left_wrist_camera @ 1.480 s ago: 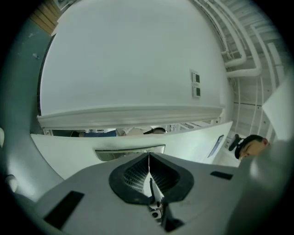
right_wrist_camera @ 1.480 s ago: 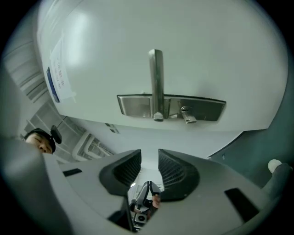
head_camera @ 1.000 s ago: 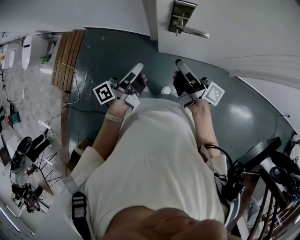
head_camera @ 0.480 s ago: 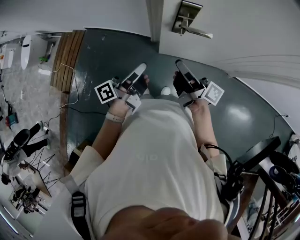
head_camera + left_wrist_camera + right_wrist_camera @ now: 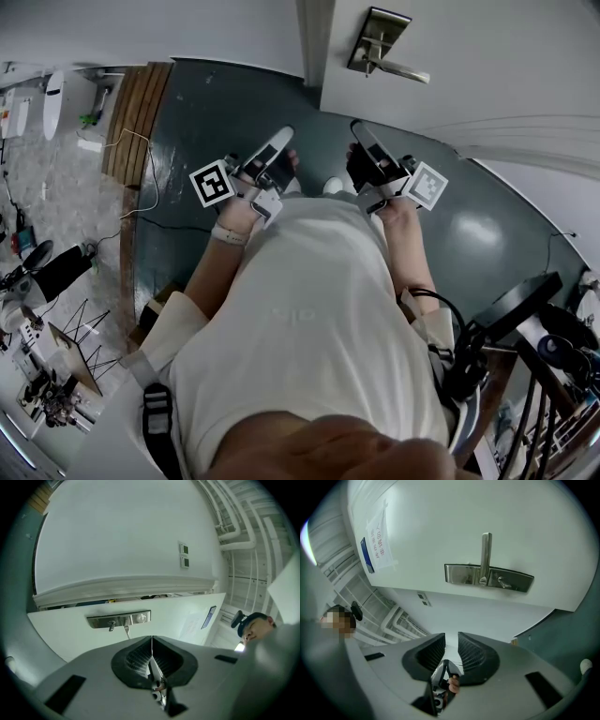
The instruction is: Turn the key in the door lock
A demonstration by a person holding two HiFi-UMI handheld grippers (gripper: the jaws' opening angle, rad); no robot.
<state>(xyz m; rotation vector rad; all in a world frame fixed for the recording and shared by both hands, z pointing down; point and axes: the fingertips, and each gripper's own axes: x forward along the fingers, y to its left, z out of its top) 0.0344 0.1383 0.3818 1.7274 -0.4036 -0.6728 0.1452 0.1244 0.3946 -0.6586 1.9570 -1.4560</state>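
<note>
The door's steel lock plate (image 5: pixel 378 42) with its lever handle (image 5: pixel 403 70) shows at the top of the head view. The right gripper view meets the lock plate (image 5: pixel 464 574) head on, the lever (image 5: pixel 486 550) pointing up, and a small key-like piece (image 5: pixel 502 581) sticks out beside it. My right gripper (image 5: pixel 451 639) is open and empty, well short of the door; the right gripper (image 5: pixel 357 128) in the head view points at the plate. My left gripper (image 5: pixel 151 641) is shut on nothing, also facing the lock plate (image 5: pixel 119 619) from a distance. The left gripper (image 5: pixel 280 136) sits level with the right.
A dark green floor (image 5: pixel 216 112) runs to the door. Wooden slats (image 5: pixel 136 112) and a loose cable (image 5: pixel 141 178) lie at left, and gear clutters the far left. A black stand (image 5: pixel 516 309) is at right. A small white round thing (image 5: pixel 332 185) lies between my hands. A paper notice (image 5: pixel 379 541) hangs on the door.
Both grippers have kept their places. The head view has shifted slightly, so the lock plate sits a little lower and further right. Dark objects at the far left have moved.
</note>
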